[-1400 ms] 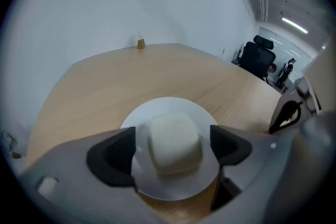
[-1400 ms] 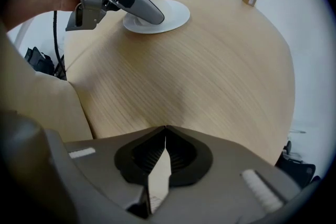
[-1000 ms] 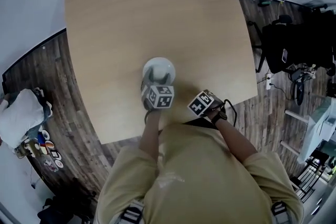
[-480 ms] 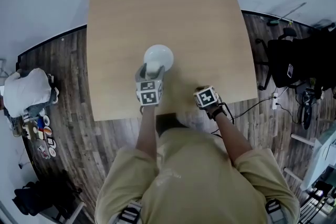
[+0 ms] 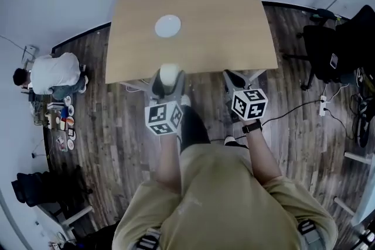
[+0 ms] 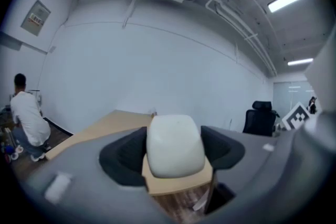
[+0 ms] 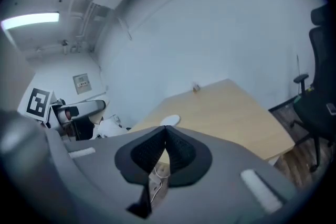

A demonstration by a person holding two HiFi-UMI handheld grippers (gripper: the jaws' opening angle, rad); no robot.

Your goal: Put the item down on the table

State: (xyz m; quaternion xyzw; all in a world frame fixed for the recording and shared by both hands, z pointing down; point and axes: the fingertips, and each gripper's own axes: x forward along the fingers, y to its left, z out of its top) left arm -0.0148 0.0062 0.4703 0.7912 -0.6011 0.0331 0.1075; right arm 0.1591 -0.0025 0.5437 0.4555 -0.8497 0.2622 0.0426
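- We are clamping the item (image 6: 175, 144) in our left gripper (image 5: 167, 82), by the counter's (image 5: 222, 20) near edge.
- The counter is lying straight ahead; our right gripper (image 7: 164, 147) is hanging pinched together, empty.

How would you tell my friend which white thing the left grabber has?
Find the big wooden table, then look at its near edge. There the left gripper clamps a rounded white item between its dark jaws; the other white thing, a flat disc, lies on the tabletop.
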